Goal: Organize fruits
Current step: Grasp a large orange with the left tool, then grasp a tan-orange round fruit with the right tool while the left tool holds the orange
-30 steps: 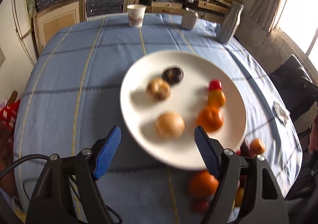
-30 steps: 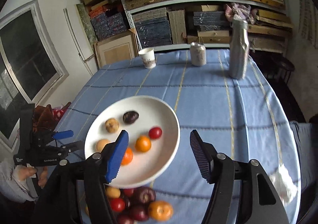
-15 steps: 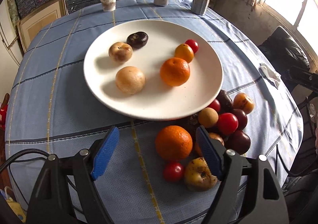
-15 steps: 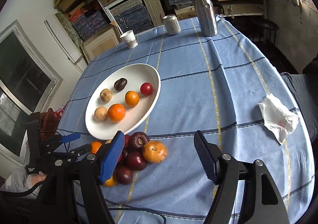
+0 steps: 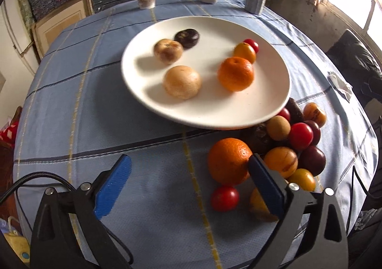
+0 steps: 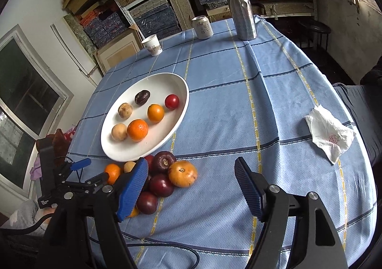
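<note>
Ribbed blue fingers (image 5: 114,183) spreading wider above woven cloth (image 5: 152,197), beside round orange (image 5: 228,161).

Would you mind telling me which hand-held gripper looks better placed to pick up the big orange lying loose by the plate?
Probably the left hand-held gripper: its jaws are opening, and the big orange sits just ahead, against one finger. The right hand-held gripper faces mostly bare tablecloth.

Left gripper (image 5: 188,180) (opening), right gripper (image 6: 191,187) wide.
</note>
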Action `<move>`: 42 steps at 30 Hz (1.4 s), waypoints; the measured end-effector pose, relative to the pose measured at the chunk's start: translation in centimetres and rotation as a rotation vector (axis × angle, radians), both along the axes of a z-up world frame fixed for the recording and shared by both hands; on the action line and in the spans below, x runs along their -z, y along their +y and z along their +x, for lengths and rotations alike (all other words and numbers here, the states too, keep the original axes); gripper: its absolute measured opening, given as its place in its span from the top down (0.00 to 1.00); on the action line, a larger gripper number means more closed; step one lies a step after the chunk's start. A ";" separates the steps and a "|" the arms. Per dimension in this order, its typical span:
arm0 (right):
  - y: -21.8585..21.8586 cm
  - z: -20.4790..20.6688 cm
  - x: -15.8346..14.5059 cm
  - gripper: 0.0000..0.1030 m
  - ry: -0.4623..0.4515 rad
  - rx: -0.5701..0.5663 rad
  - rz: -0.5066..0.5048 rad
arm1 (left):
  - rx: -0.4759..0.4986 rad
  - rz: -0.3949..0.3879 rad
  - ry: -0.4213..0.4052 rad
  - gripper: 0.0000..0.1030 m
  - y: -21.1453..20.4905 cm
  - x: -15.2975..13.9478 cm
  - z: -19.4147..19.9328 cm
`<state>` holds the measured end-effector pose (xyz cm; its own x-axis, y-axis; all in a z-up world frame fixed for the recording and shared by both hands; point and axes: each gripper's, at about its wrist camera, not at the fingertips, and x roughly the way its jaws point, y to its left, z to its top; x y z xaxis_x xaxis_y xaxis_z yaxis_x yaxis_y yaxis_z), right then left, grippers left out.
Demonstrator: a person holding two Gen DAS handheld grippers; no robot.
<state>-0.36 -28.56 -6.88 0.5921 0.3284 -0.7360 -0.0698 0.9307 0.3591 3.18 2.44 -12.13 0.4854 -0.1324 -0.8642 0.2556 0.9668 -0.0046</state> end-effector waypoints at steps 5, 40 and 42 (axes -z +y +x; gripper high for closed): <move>1.0 0.6 0.4 0.26 0.014 -0.033 -0.001 | -0.022 -0.037 0.008 0.17 1.3 -0.2 -0.4; 4.2 3.9 6.4 0.46 0.156 -0.191 -0.096 | 0.048 -0.070 0.049 0.56 -0.2 0.0 -1.7; 4.2 4.4 7.0 0.46 0.178 -0.190 -0.063 | 0.039 -0.065 0.049 0.56 0.1 0.0 -1.8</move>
<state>4.08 -24.38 -13.92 0.3834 0.3716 -0.8455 -0.1864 0.9278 0.3232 1.36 2.56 -12.13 0.4360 -0.2068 -0.8758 0.2910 0.9533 -0.0802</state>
